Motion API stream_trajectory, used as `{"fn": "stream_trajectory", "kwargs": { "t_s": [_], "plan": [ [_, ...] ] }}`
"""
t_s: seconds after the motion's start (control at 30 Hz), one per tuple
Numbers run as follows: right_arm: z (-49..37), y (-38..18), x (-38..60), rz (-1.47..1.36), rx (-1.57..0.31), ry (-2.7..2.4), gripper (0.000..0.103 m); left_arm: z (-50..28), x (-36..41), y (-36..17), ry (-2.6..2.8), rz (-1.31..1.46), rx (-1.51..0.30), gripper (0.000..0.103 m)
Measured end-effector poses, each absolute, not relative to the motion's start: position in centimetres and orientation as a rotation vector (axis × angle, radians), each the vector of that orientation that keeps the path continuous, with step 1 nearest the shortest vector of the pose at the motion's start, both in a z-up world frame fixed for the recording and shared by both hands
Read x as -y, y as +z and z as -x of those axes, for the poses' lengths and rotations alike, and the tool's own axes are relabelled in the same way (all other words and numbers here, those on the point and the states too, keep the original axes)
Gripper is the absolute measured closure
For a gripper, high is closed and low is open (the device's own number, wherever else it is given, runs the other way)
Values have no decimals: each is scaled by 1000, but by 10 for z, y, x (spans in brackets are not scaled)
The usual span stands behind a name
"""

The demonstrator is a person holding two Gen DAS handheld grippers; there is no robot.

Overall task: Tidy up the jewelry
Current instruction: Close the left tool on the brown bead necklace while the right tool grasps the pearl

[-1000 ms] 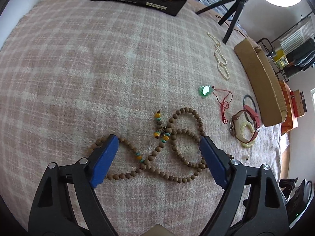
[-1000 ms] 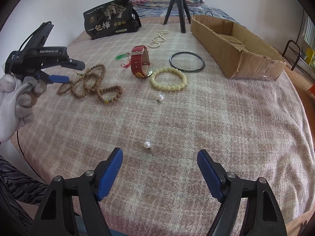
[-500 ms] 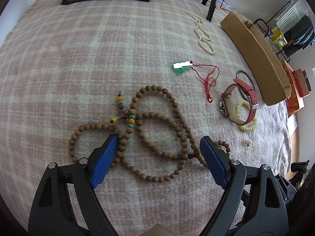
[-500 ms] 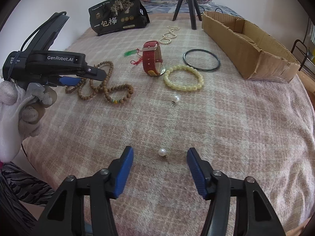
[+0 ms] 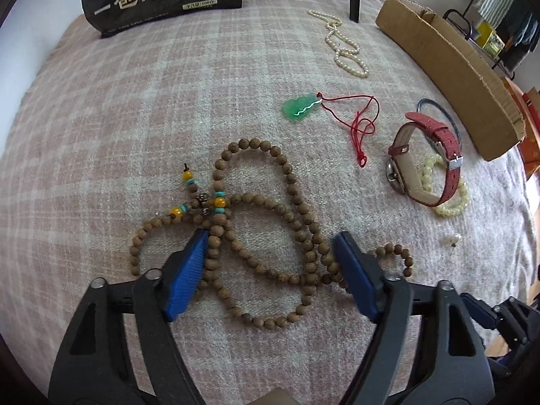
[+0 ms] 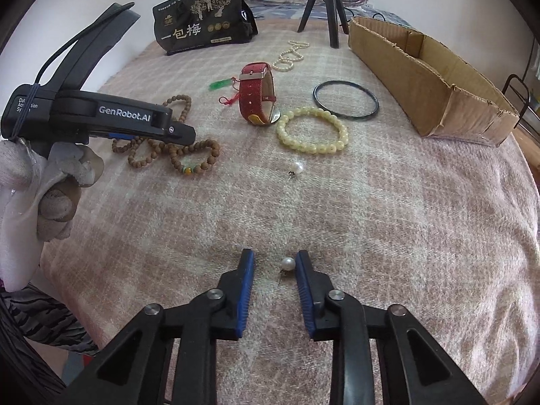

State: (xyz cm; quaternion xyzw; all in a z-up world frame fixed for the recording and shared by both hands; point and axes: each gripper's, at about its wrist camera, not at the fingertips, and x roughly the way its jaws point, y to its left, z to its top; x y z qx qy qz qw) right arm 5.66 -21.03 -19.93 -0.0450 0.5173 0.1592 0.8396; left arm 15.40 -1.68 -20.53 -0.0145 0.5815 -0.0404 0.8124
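Observation:
A long wooden bead necklace (image 5: pixel 270 216) lies coiled on the plaid blanket (image 5: pixel 135 118). My left gripper (image 5: pixel 270 263) is open, lowered over its near loops, a strand lying between the blue pads. It also shows in the right wrist view (image 6: pixel 168 148) under the left gripper body (image 6: pixel 101 118). My right gripper (image 6: pixel 274 271) is open but narrowed around a pearl earring (image 6: pixel 287 264), which touches the right pad. A second pearl earring (image 6: pixel 296 168), a yellow bead bracelet (image 6: pixel 312 134), a red watch (image 6: pixel 258 92), a black bangle (image 6: pixel 346 100), a green pendant (image 5: pixel 300 107) and a pearl necklace (image 5: pixel 344 47) lie on the blanket.
An open cardboard box (image 6: pixel 428 77) stands at the right. A black bag (image 6: pixel 202 20) and a tripod (image 6: pixel 324 3) stand at the far edge. The blanket drops off at the near and right edges.
My left gripper moved forward and down onto the wooden beads and narrowed slightly. My right gripper moved forward to the near pearl earring and closed most of the way around it.

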Motion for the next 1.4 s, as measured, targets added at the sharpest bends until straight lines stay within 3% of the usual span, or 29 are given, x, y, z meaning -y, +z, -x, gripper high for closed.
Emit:
{"fn": "stream_trajectory", "kwargs": {
  "t_s": [0.03, 0.13, 0.2, 0.3, 0.93, 1.4],
  "plan": [
    [-55, -199, 211, 93, -1094, 336, 84, -153, 17, -204, -88, 28, -1234, 33],
    [-55, -199, 215, 79, -1094, 337, 89, -151, 17, -201, -92, 18, -1215, 56],
    [-56, -199, 217, 65, -1095, 340, 91, -152, 16, -199, -94, 12, -1213, 79],
    [-56, -199, 220, 56, -1095, 342, 95, -158, 17, -199, -98, 40, -1214, 90],
    [-49, -187, 233, 18, -1065, 340, 97, -146, -15, -168, -74, 122, -1141, 93],
    [-54, -139, 252, -2, -977, 320, 97, -143, -35, -109, -90, 207, -1016, 93]
  ]
}}
